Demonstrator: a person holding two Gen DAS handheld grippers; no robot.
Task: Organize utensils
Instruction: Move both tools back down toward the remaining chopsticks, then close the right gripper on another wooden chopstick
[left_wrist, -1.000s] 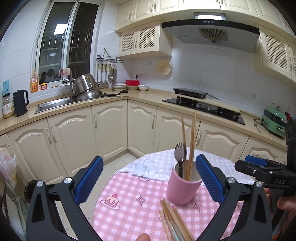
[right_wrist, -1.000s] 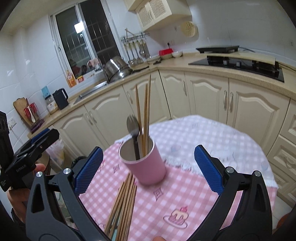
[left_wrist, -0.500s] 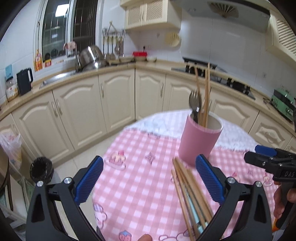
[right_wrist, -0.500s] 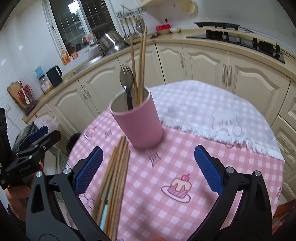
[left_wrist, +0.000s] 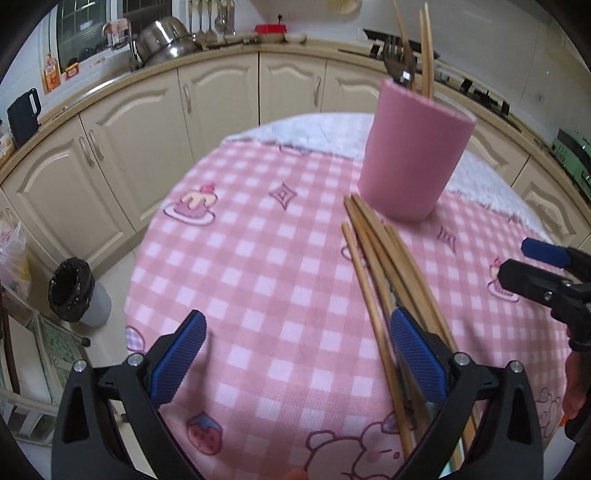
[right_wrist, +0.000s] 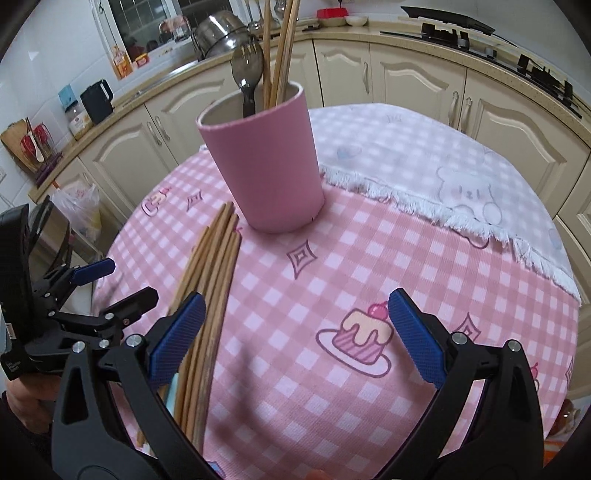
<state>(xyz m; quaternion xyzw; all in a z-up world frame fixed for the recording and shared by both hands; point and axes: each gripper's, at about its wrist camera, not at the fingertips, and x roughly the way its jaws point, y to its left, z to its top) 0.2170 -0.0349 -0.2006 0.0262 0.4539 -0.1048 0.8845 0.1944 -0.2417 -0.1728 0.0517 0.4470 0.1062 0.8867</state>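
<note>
A pink cup (left_wrist: 413, 155) (right_wrist: 264, 162) stands on a round table with a pink checked cloth (left_wrist: 266, 280) (right_wrist: 369, 266). It holds a dark fork (right_wrist: 246, 74) and a few wooden chopsticks (right_wrist: 282, 40). A bundle of several loose wooden chopsticks (left_wrist: 384, 266) (right_wrist: 210, 291) lies flat on the cloth, tips near the cup. My left gripper (left_wrist: 295, 354) is open and empty, low over the cloth, its right finger beside the bundle. My right gripper (right_wrist: 295, 336) is open and empty, its left finger over the bundle.
Cream kitchen cabinets (left_wrist: 207, 103) curve behind the table. A bin with a black liner (left_wrist: 74, 291) stands on the floor at left. A white fringed cloth (right_wrist: 424, 158) covers the table's far part. A stove top (right_wrist: 480, 33) is on the counter.
Both grippers have tilted down and moved closer to the table; the cup and the loose chopsticks now look larger and nearer. Both stay open and empty.
</note>
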